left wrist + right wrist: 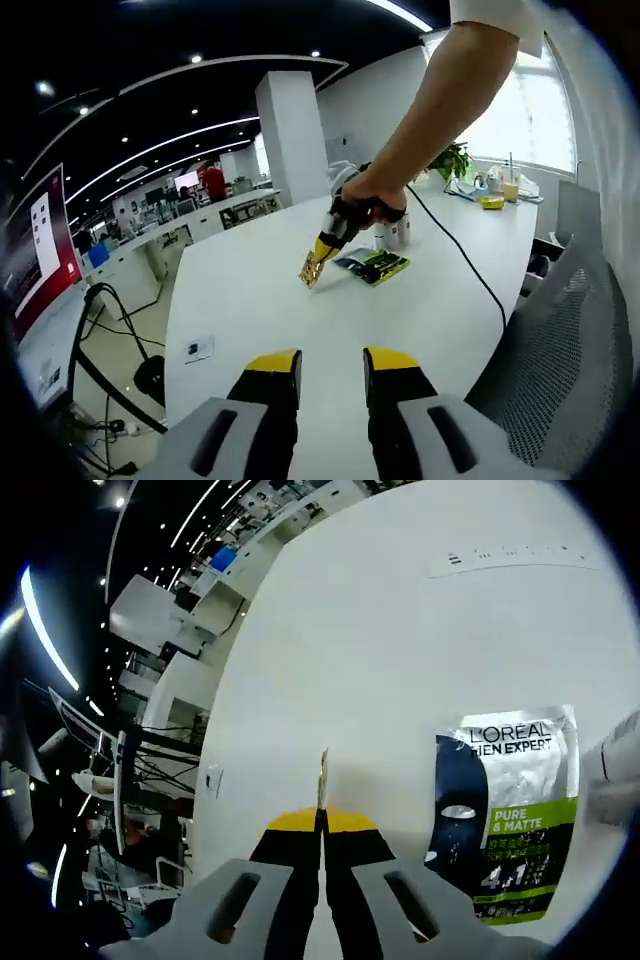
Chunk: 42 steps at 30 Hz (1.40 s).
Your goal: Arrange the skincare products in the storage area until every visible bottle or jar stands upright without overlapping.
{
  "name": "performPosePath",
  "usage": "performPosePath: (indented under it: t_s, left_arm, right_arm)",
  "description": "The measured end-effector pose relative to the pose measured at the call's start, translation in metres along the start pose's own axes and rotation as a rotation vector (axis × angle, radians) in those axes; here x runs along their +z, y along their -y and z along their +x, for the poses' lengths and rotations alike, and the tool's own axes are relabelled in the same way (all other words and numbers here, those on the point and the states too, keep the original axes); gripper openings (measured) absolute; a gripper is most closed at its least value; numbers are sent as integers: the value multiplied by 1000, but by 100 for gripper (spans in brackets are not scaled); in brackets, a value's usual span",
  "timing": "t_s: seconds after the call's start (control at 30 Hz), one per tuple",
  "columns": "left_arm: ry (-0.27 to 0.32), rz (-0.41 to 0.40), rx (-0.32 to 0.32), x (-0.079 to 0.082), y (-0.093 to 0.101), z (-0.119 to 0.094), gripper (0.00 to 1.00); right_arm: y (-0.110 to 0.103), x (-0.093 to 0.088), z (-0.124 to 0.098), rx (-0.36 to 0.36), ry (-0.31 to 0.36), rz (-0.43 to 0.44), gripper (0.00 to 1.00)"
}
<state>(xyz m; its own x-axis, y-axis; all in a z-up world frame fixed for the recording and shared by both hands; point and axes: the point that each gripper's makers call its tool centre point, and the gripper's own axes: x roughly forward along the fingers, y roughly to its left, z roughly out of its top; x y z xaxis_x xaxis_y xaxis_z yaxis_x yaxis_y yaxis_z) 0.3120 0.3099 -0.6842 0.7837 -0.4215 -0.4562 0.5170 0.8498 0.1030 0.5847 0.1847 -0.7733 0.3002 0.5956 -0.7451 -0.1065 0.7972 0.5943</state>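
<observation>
Pinched flat between the right gripper's point(323, 825) yellow-tipped jaws was a thin gold sachet point(323, 775), seen edge-on in the right gripper view and sticking up past the tips. From the left gripper view the same gripper point(322, 256) hung over the white table point(260, 290) in a person's hand point(372, 190), the gold sachet point(313, 268) tilted down with its lower corner at or just above the tabletop; contact could not be judged.

Just beside that gripper lay a L'Oreal Men Expert face-mask sachet point(508, 815), flat on the table point(380, 630), silver at the top with a dark face print and a green band. In the left gripper view this sachet point(373, 264) sat close to the right of the gold one, and just behind it stood two small white bottles point(397, 233), upright and side by side.

The left gripper point(332, 366) hovered over the near edge of the table, its jaws spread a little apart and holding nothing, well apart from the sachets.

A black cable point(465, 262) ran from the person's hand across the table past the bottles. A grey mesh chair point(560, 370) stood at the table's right edge, and a potted plant point(452, 160) at the far end beyond the bottles.
</observation>
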Motion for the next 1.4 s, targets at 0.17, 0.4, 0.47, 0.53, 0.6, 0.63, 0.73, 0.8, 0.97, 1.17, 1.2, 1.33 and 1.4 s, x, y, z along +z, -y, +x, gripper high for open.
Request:
performPosePath:
  t_s: [0.17,0.4,0.47,0.53,0.6,0.63,0.73,0.8,0.97,1.17,1.2,1.33,1.4]
  left_arm:
    - [-13,0,-2,-3,0,1,25]
    - [-34,1,-10,-7,2,2,25]
    - [-41,1,-11,-8,2,3,25]
    - [-47,8,-15,-9,3,3,25]
    - [-52,15,-10,-11,2,3,24]
    - [-63,16,-4,-13,1,4,23]
    - [-61,17,-2,-12,1,3,23]
    - [-65,20,-3,-13,1,3,23]
    - [-68,22,4,-14,0,3,23]
    - [-76,36,-1,-15,0,3,23]
    - [-74,36,0,-15,0,3,23]
    - [-73,37,-3,-15,1,3,23]
    - [-74,39,-4,-15,1,3,23]
  right_arm:
    - [19,-1,2,-75,-15,-5,0]
    - [38,1,0,-159,-9,-91,0]
    - [38,2,1,-163,-6,-104,0]
    - [40,3,2,-173,-10,-125,0]
    - [41,2,4,-179,-16,-140,0]
    - [41,2,5,-183,-18,-148,0]
    - [45,-4,5,-210,-35,-186,1]
    - [47,-5,7,-223,-35,-190,2]
    - [46,0,8,-243,-24,-230,2]
    - [47,1,9,-269,-12,-251,4]
    - [46,0,9,-272,-13,-256,5]
    - [47,-2,8,-300,-25,-290,6]
    - [46,-3,8,-303,-26,-291,7]
